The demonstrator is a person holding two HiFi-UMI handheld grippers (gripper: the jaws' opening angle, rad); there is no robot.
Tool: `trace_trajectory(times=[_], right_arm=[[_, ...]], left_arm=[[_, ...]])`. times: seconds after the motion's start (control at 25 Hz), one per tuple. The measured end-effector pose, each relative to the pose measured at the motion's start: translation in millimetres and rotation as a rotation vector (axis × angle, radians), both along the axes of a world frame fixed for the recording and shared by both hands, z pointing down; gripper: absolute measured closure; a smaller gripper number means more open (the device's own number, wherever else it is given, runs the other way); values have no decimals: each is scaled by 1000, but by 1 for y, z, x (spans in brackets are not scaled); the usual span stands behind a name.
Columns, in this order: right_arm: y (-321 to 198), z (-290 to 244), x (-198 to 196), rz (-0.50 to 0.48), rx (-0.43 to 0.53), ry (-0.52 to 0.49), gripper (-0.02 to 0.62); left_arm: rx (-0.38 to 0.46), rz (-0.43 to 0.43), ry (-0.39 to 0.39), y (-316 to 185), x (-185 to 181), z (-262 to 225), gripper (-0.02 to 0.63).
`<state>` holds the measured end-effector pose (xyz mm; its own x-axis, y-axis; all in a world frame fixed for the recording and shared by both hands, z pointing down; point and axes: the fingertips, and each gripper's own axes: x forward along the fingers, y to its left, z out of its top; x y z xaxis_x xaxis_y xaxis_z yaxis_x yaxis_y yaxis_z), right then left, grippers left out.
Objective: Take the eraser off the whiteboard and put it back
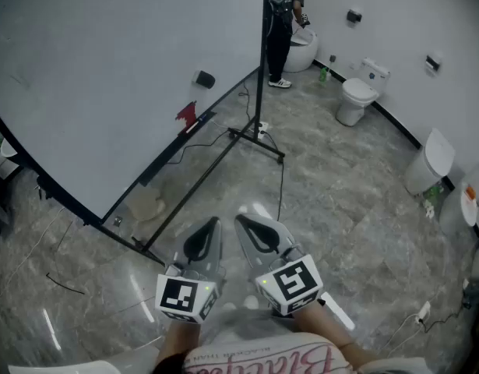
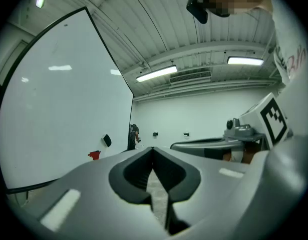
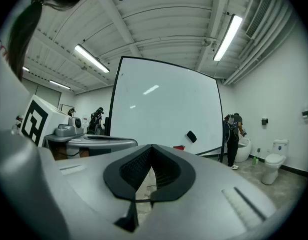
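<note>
A dark eraser (image 1: 204, 79) sticks to the big whiteboard (image 1: 107, 68) near its lower right corner; it also shows small as the eraser (image 2: 106, 140) and the eraser (image 3: 192, 136) in the gripper views. A red object (image 1: 186, 114) sits on the board's tray below it. My left gripper (image 1: 214, 223) and right gripper (image 1: 239, 220) are held side by side near my body, level, well short of the board. Both are shut with nothing between their jaws, as the left gripper (image 2: 153, 151) and right gripper (image 3: 152, 148) views show.
The board stands on a black stand (image 1: 255, 135) with cables on the marble floor. A person (image 1: 284, 22) stands past the board's right edge. Toilets (image 1: 354, 96) and other white fixtures (image 1: 430, 162) line the right wall. A second person (image 3: 96, 119) shows at far left.
</note>
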<state>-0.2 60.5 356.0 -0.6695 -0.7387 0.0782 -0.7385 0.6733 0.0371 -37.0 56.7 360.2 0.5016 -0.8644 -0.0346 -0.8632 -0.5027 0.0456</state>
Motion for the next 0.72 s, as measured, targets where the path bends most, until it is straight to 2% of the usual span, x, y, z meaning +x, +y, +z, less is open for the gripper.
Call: trace_trajectory(times=[0.48,0.72], right_arm=[[-10,5,1,-2,-1,23,597],[-10,1,5,-23,13,3,595]], left_arm=[[14,4,15,-12,3,1,606],[5,-17,17,-15,4,4,606]])
